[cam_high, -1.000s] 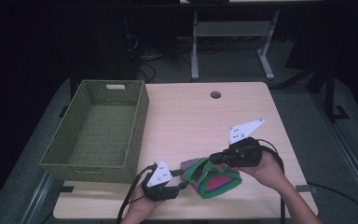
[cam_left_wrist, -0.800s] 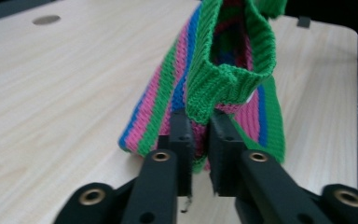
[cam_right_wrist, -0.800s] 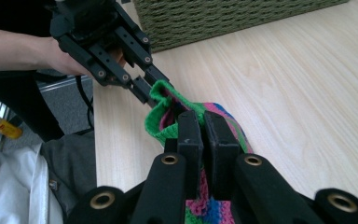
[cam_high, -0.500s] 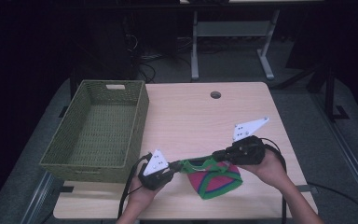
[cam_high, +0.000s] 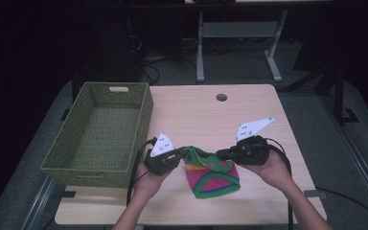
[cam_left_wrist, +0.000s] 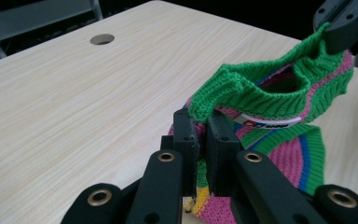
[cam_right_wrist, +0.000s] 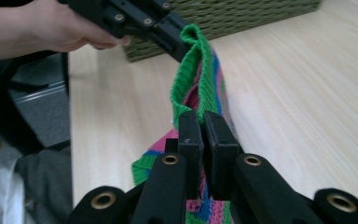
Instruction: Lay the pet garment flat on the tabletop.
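A small knitted garment (cam_high: 214, 180) in pink, green and blue stripes hangs partly lifted near the table's front edge. Its green ribbed rim (cam_left_wrist: 261, 95) is stretched between both grippers, and the striped body rests on the wood. My left gripper (cam_high: 184, 154) is shut on the rim's left end, its pads (cam_left_wrist: 186, 135) pinching the knit. My right gripper (cam_high: 220, 154) is shut on the rim's right end (cam_right_wrist: 186, 100). The right gripper's jaw (cam_left_wrist: 342, 25) shows at the far end of the rim in the left gripper view. The left gripper (cam_right_wrist: 165, 30) and its hand (cam_right_wrist: 42, 30) show in the right gripper view.
A green woven basket (cam_high: 100, 136), empty, stands on the table's left side, just left of my left hand. A cable hole (cam_high: 221, 97) sits in the far middle of the light wooden table (cam_high: 249, 115). Dark floor and a metal stand lie beyond.
My left gripper rose from near the front edge, moved in to the garment's green rim and shut on it. The rim now hangs stretched between both grippers. The right gripper hardly moved.
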`<move>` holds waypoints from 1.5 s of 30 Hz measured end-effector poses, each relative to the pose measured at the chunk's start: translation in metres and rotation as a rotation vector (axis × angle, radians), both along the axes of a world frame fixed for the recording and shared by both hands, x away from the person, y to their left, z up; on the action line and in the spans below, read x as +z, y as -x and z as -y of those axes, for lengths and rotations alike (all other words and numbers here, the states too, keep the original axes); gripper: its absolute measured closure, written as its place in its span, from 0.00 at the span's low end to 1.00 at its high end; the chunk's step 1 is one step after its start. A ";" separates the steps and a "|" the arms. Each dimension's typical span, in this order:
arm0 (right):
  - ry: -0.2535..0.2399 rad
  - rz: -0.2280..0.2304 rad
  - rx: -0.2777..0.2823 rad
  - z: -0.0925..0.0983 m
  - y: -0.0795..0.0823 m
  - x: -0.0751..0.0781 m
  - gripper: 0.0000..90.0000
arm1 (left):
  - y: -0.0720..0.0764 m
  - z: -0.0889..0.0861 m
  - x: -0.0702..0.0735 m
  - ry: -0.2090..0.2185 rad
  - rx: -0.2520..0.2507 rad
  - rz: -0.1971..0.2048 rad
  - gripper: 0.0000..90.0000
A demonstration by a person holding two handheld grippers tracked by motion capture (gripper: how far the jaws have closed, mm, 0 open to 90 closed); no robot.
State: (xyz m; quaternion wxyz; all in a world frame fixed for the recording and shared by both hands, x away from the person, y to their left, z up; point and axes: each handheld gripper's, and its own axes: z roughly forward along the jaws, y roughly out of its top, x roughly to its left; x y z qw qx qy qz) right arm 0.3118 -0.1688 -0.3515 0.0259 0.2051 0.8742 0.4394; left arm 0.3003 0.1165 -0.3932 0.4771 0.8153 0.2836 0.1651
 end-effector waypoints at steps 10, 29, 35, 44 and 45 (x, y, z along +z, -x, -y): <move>0.038 0.021 -0.151 0.016 -0.029 -0.011 0.95 | -0.027 0.021 -0.008 -0.022 0.023 -0.036 0.93; 0.077 0.048 -0.331 0.022 -0.076 -0.026 0.94 | -0.068 0.038 -0.016 -0.022 0.110 -0.083 0.89; 0.061 0.075 -0.480 0.020 -0.115 -0.023 0.70 | -0.082 0.040 -0.014 0.026 0.190 -0.098 0.56; 0.124 -0.007 -0.423 0.025 -0.116 -0.037 0.64 | -0.081 0.039 -0.027 -0.006 0.153 -0.140 0.55; 0.133 -0.020 -0.419 0.026 -0.115 -0.039 0.63 | -0.081 0.039 -0.027 -0.006 0.153 -0.140 0.55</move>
